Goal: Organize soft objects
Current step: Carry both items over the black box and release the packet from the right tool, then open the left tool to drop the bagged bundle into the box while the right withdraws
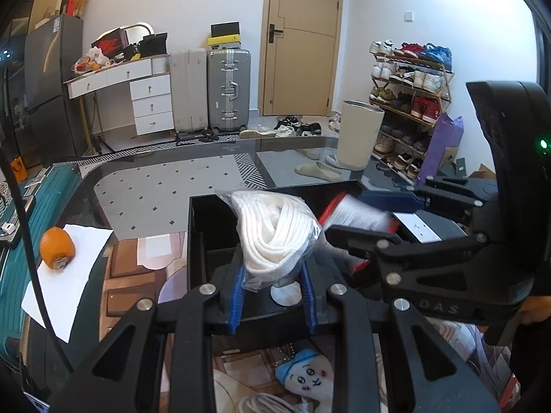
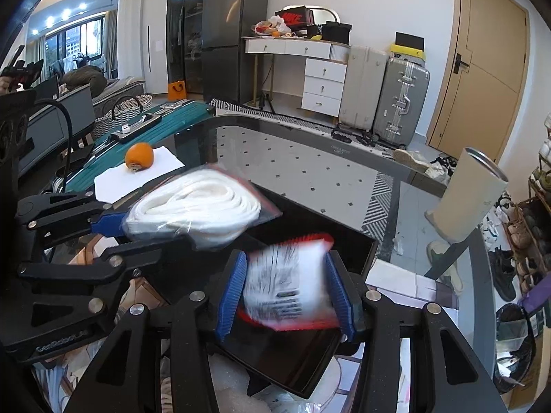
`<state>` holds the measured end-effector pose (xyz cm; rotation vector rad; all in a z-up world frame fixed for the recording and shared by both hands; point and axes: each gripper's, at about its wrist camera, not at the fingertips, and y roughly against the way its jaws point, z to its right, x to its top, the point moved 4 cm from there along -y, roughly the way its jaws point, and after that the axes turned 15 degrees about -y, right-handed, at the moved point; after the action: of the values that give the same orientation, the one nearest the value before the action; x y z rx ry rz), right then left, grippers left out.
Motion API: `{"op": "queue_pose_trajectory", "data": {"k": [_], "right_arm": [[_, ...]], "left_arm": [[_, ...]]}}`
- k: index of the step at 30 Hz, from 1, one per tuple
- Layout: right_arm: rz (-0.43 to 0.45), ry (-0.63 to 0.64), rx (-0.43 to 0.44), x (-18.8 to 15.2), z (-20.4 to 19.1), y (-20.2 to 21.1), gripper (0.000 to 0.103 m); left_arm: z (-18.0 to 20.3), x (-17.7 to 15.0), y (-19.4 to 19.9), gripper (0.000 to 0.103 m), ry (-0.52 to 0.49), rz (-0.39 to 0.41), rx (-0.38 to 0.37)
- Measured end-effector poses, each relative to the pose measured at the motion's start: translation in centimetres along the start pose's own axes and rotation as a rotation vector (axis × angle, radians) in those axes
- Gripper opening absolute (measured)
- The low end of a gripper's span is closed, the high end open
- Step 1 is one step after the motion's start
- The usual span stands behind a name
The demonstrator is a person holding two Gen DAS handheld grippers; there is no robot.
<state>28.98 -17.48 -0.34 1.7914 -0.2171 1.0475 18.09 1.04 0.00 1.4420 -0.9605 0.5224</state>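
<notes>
My left gripper (image 1: 273, 284) is shut on a clear bag of coiled white rope (image 1: 275, 230), held over the open black box (image 1: 198, 241); the bag also shows in the right wrist view (image 2: 196, 206). My right gripper (image 2: 286, 285) is shut on a red-edged white packet with a printed label (image 2: 286, 282), blurred, above the same black box (image 2: 347, 237). The right gripper (image 1: 358, 222) sits just right of the rope bag in the left wrist view. A small white plush with a blue cap (image 1: 304, 375) and another white rope coil (image 1: 265, 402) lie below.
An orange fruit (image 1: 56, 248) rests on white paper (image 1: 65, 275) at the glass table's left edge, beside a teal suitcase (image 1: 13, 258). A beige bin (image 1: 360, 134), shoe rack (image 1: 409, 103), suitcases (image 1: 229, 89) and a door (image 1: 301, 39) stand beyond.
</notes>
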Motion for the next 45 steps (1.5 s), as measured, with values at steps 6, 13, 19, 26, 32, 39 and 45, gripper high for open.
{"op": "queue_pose_trajectory", "data": {"k": [6, 13, 19, 26, 32, 39, 45], "right_arm": [[0.021, 0.008, -0.014, 0.1, -0.1, 1.1, 0.061], [0.052, -0.024, -0.025, -0.4, 0.6, 3.8, 0.084], [0.066, -0.092, -0.017, -1.8, 1.3, 6.8, 0.102], [0.066, -0.151, -0.010, -4.8, 1.7, 9.5, 0.102], [0.053, -0.137, -0.012, -8.0, 0.5, 9.7, 0.102], [0.047, -0.129, 0.013, -9.8, -0.6, 10.0, 0.102], [-0.017, -0.126, -0.005, -10.8, -0.6, 9.7, 0.102]], "left_arm": [[0.5, -0.2, 0.1, 0.027, -0.018, -0.018, -0.033], [-0.1, -0.4, 0.4, 0.063, -0.002, -0.036, -0.018], [-0.5, -0.9, 2.5, 0.103, 0.024, -0.009, -0.024], [-1.3, -2.6, 5.3, 0.103, 0.055, 0.008, 0.037], [-1.2, -5.3, 7.0, 0.103, 0.049, 0.006, 0.069], [-0.4, -7.0, 8.3, 0.103, 0.038, 0.004, 0.078], [-0.4, -7.6, 8.4, 0.103, 0.049, -0.020, 0.086]]}}
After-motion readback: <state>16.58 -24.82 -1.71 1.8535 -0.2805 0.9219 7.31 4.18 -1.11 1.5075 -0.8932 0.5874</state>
